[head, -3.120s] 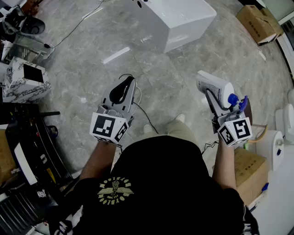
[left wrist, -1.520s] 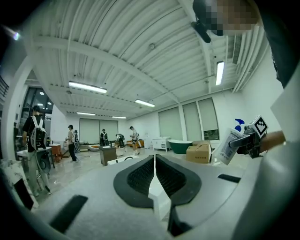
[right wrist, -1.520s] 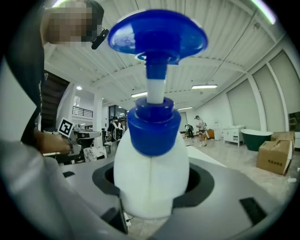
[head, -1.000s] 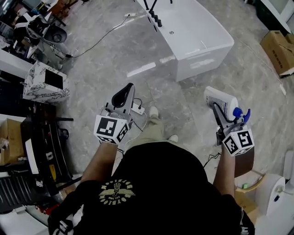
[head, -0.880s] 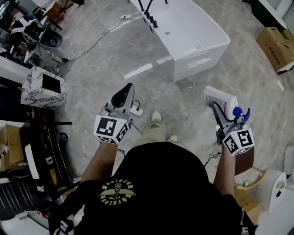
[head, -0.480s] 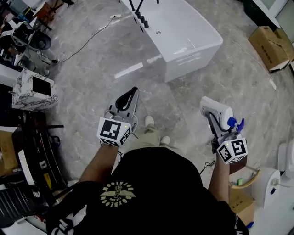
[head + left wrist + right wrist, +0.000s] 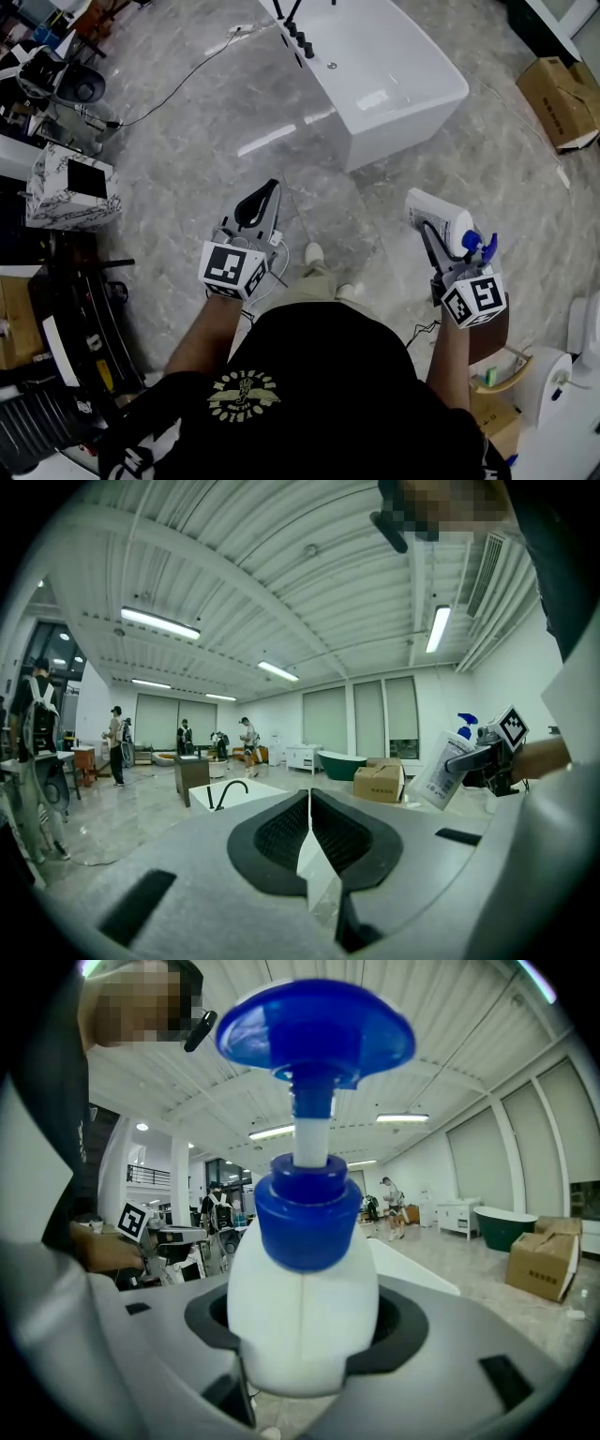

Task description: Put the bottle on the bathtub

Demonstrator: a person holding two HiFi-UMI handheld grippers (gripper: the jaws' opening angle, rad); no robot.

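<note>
A white pump bottle [image 7: 442, 222] with a blue pump head [image 7: 314, 1030] lies tilted in my right gripper [image 7: 441, 246], whose jaws are shut on its body [image 7: 302, 1321]. The left gripper view shows that same bottle [image 7: 448, 766] at the right. My left gripper [image 7: 263, 199] is shut, its black pads pressed together with nothing between them [image 7: 310, 832]. The white bathtub [image 7: 384, 70] stands on the floor ahead, well beyond both grippers, with a black faucet [image 7: 292, 23] at its left edge. The bathtub [image 7: 246, 794] also appears far off in the left gripper view.
The floor is grey marble tile. A marbled box [image 7: 70, 187] and dark equipment [image 7: 56, 80] stand at the left. Cardboard boxes [image 7: 561, 89] lie at the right, white fixtures [image 7: 562, 375] at the lower right. A cable [image 7: 173, 89] crosses the floor. People stand far off [image 7: 117, 747].
The person has walked towards the bathtub, which has come further into view at the top. Both grippers keep their hold and pose.
</note>
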